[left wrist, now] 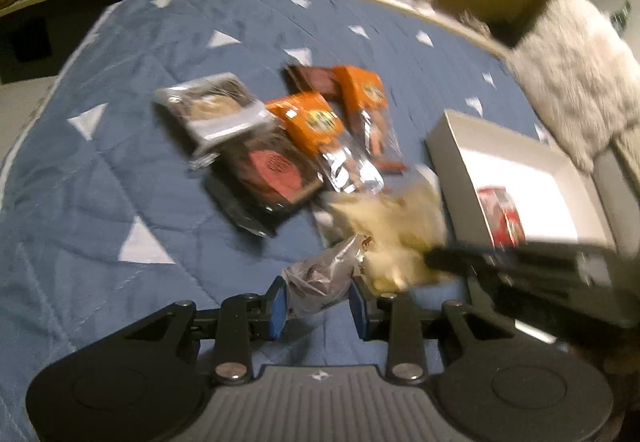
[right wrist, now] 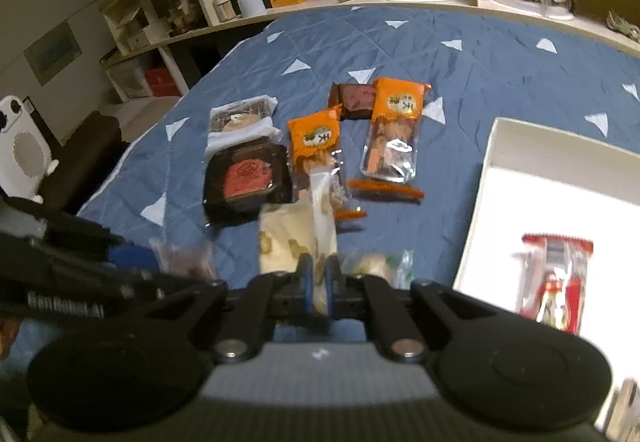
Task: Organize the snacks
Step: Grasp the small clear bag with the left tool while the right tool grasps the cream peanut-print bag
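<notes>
Left wrist view: the left hand-held gripper (left wrist: pixel 318 300) pinches a crinkly clear-plastic snack bag (left wrist: pixel 320 278) over the blue quilted bed (left wrist: pixel 100 182). The right hand-held gripper (right wrist: pixel 316 282) clamps a cream paper snack packet (right wrist: pixel 298 238). Either thin wrapper could slip before reaching the white cardboard box (right wrist: pixel 496 178).

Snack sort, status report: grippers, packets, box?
Left gripper shut on clear-wrapped snack. Right gripper shut on cream packet. White box holds one red packet.
</notes>
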